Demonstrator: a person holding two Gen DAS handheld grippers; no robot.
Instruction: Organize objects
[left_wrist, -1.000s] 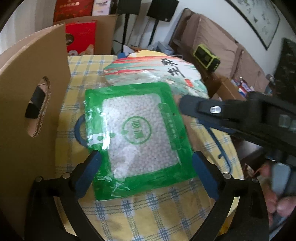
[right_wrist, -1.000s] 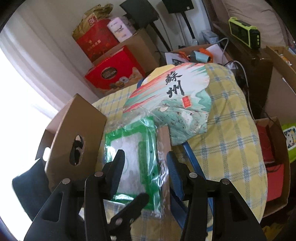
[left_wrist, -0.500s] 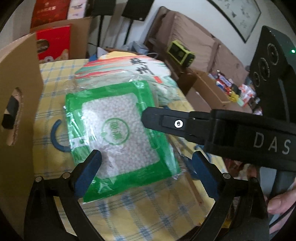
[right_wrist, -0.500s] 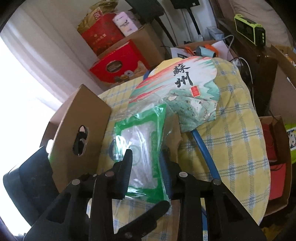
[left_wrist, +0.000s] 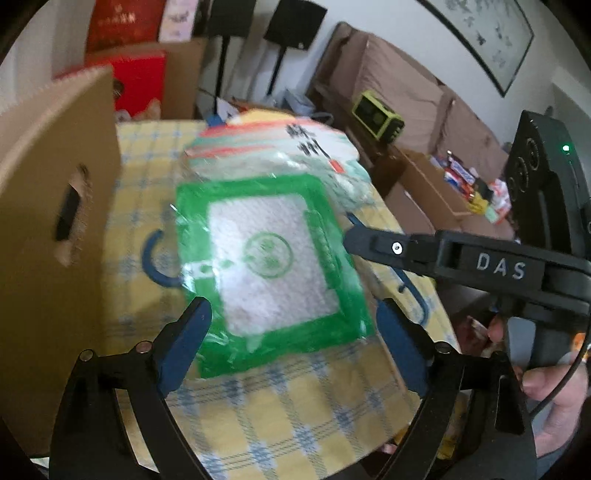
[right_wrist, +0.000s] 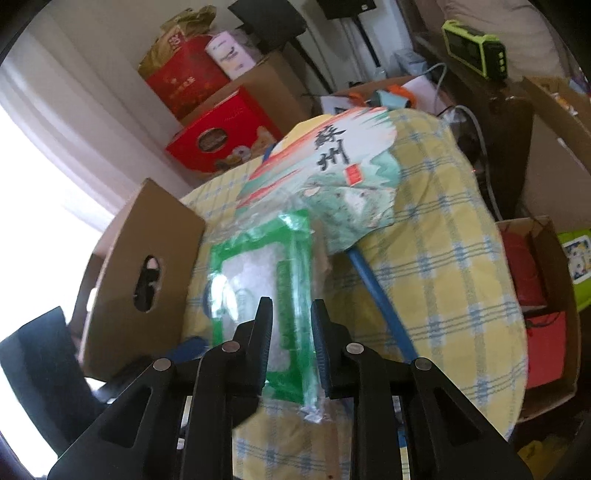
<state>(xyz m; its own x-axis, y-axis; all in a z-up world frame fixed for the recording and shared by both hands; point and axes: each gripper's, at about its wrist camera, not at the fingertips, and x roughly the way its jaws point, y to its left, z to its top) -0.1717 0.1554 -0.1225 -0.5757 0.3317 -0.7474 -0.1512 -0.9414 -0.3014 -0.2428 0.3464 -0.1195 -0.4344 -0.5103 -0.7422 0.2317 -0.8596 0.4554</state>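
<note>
Fingers of right gripper (right_wrist: 290, 325), marked "DAS", pinch green-bordered pouch (right_wrist: 258, 280)

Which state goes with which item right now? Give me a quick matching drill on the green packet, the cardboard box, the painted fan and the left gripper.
Items:
1. green packet
2. cardboard box
3. painted fan
4. left gripper

States:
A. stands upright at the table's edge, handle hole facing the cameras
B. jaws wide, pads off the packet
C. lies flat, partly under the packet
D. its edge sits between the right gripper's jaws, which have just been closing

Pairs: 1-D, 2-A, 3-C, 4-B
</note>
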